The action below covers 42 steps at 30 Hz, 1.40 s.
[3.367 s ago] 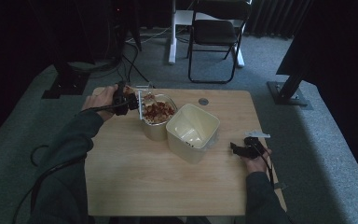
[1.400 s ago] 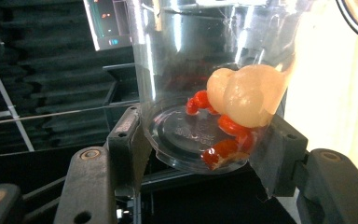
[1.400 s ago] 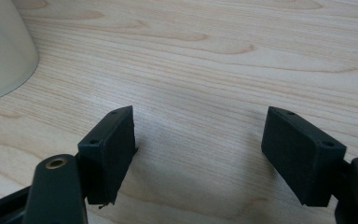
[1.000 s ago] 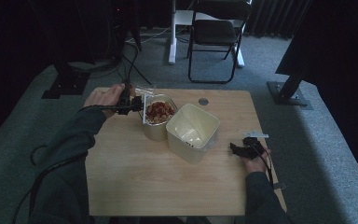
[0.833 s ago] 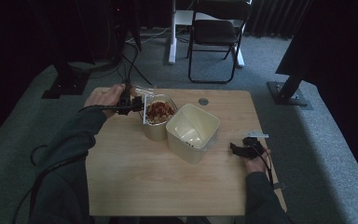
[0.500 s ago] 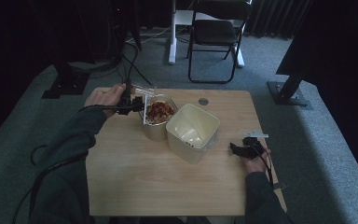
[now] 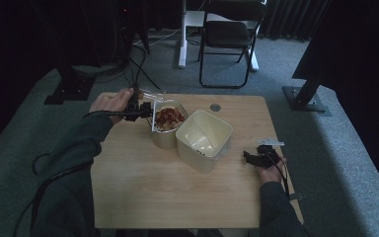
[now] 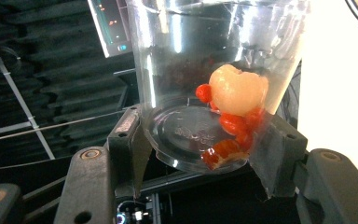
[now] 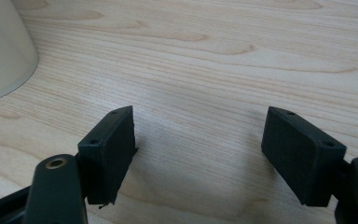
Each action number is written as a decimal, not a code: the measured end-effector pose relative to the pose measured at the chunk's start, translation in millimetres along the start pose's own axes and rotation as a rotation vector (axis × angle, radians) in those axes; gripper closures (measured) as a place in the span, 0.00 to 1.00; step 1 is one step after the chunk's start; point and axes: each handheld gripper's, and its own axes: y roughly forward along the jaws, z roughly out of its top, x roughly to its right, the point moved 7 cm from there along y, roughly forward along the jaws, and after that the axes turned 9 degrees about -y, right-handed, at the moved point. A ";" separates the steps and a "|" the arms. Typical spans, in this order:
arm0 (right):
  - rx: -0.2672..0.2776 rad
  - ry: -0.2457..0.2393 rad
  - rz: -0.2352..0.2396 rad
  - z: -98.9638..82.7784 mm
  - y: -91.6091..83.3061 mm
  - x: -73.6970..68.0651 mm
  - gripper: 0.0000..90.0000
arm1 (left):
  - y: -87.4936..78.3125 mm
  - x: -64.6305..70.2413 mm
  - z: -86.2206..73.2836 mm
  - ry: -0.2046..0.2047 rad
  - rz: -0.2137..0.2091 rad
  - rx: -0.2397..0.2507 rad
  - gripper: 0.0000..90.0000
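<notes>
Cup (image 8: 205, 93) tipped further; left tool (image 7: 140, 109) grips it.

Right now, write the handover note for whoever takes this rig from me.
Left gripper: shut on the clear plastic cup, tipped over the filled tub. A pale piece and a few red bits remain in the cup.
Right gripper: open, holding nothing, low over the wooden table to the right of the cream tub.
Done: most of the contents appear to be in the filled tub already.
Left: likely shake out the remainder, then set the cup down. The cream tub holds almost nothing.
</notes>
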 end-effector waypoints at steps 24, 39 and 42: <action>0.001 -0.001 0.000 0.0 0.0 0.1 0.28 | 1.6 2.2 -1.9 0.044 0.001 -0.015 0.48; -0.001 0.001 0.000 0.0 0.0 -0.1 0.28 | 1.5 5.3 -0.8 0.042 0.001 -0.012 0.48; -0.001 0.001 0.000 0.0 0.0 -0.1 0.28 | 1.9 5.6 -1.7 0.043 0.001 -0.014 0.48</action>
